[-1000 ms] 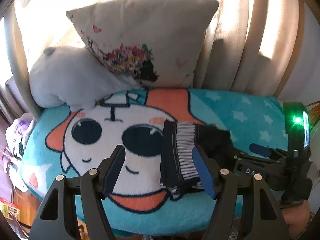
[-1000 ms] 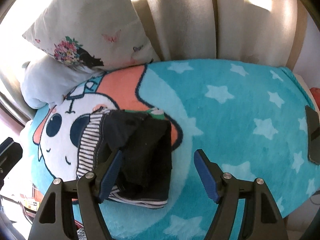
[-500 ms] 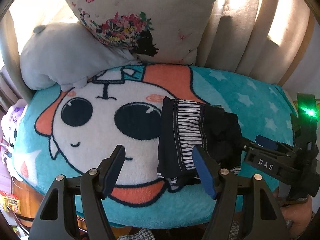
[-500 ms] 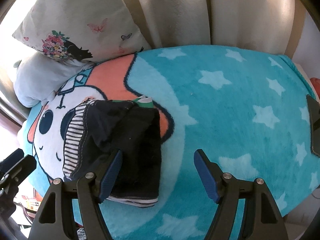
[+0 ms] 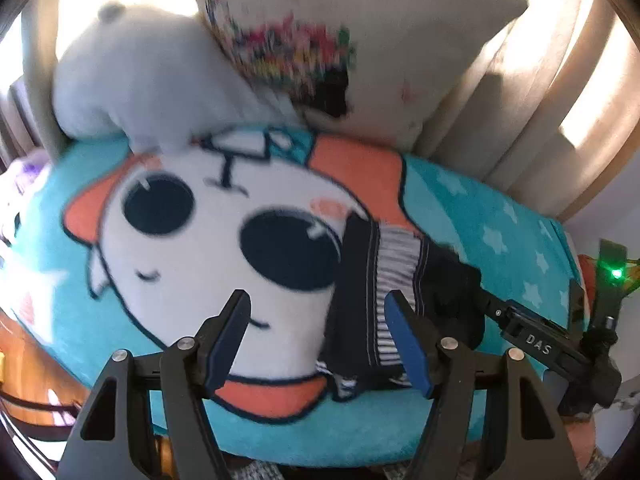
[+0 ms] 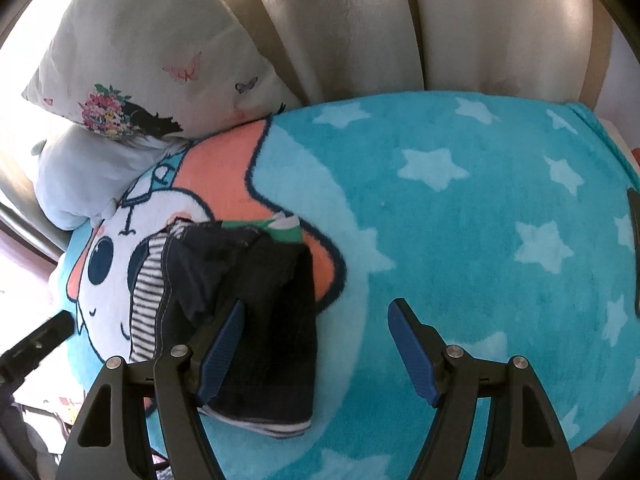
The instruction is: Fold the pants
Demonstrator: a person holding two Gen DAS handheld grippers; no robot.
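Note:
Dark pants [image 5: 360,292] with a black-and-white striped lining lie folded in a small bundle on a turquoise cartoon blanket [image 5: 500,236]. In the right wrist view the same pants [image 6: 256,304] sit at lower left, a green tag showing at their far edge. My left gripper [image 5: 316,332] is open above the blanket, its right finger over the bundle's near edge, nothing between the pads. My right gripper [image 6: 316,344] is open too, its left finger over the pants, the gap over bare blanket. The right gripper [image 5: 532,340] also shows at the right of the left wrist view.
A floral pillow [image 6: 140,68] and a pale grey cushion [image 5: 140,92] lean at the back left against beige curtains [image 6: 460,28]. The blanket's front edge drops off near the grippers. The left gripper's tip [image 6: 36,340] shows at the left edge.
Both views have shifted: the left gripper moved and rolled, so the scene now tilts and blurs. The right gripper came slightly closer to the pants. The pants lie as before.

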